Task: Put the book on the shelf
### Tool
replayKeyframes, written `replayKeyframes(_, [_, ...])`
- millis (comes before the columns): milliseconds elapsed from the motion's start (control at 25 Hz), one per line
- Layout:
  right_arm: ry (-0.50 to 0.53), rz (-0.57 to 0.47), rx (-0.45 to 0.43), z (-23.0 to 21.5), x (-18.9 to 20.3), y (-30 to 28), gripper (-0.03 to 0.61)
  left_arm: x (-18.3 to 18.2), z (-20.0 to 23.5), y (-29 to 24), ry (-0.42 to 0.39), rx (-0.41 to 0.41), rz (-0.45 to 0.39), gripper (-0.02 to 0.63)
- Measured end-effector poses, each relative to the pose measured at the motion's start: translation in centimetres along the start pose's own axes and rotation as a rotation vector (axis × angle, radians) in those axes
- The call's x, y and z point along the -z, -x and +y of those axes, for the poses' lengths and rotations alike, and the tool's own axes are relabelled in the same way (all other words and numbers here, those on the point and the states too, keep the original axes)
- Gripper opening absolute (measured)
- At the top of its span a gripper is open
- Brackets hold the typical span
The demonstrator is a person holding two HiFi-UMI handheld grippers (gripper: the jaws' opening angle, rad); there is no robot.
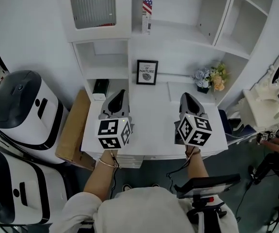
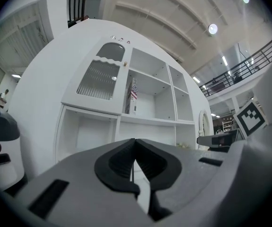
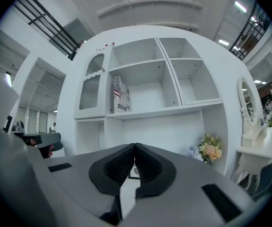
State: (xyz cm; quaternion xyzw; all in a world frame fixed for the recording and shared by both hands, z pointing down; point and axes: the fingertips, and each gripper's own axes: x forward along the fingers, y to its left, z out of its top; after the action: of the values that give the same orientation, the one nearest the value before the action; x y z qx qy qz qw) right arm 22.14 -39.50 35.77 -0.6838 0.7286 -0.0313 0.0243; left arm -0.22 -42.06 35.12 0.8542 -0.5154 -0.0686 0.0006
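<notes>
left gripper [image 1: 120, 93] and right gripper [image 1: 186, 97] pressed together, empty; book [image 1: 147, 8] stands upright on far shelf [image 1: 178, 33], between them.

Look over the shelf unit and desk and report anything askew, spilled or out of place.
Nothing is spilled or damaged. The book stands upright on the shelf; the framed print and flowers sit upright on the desk. The one odd thing: a brown cardboard sheet leaning against the desk's left side.
</notes>
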Motion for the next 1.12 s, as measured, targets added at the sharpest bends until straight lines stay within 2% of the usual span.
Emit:
replayKeyframes(280, [0.027,-0.002,-0.037,-1.5,-0.3,0.2,0.021,0.5,-2.8,0.0,-0.020,-0.029,0.012,0.008])
replayKeyframes(480, [0.028,0.026,-0.024,-2.9,-0.1,0.4,0.021,0.2,-4.2,-0.3,-0.035,-0.036,0.016,0.008])
replayKeyframes(640, [0.064,0.043,-0.027,-3.4,0.2,0.4,0.021,0.4,-4.7,-0.7,-0.031,-0.046,0.022,0.008])
replayKeyframes(1120, [0.074,0.029,-0.043,-3.8,-0.2,-0.4,0.021,1.2,-5.1,-1.9,-0.038,-0.052,0.039,0.008])
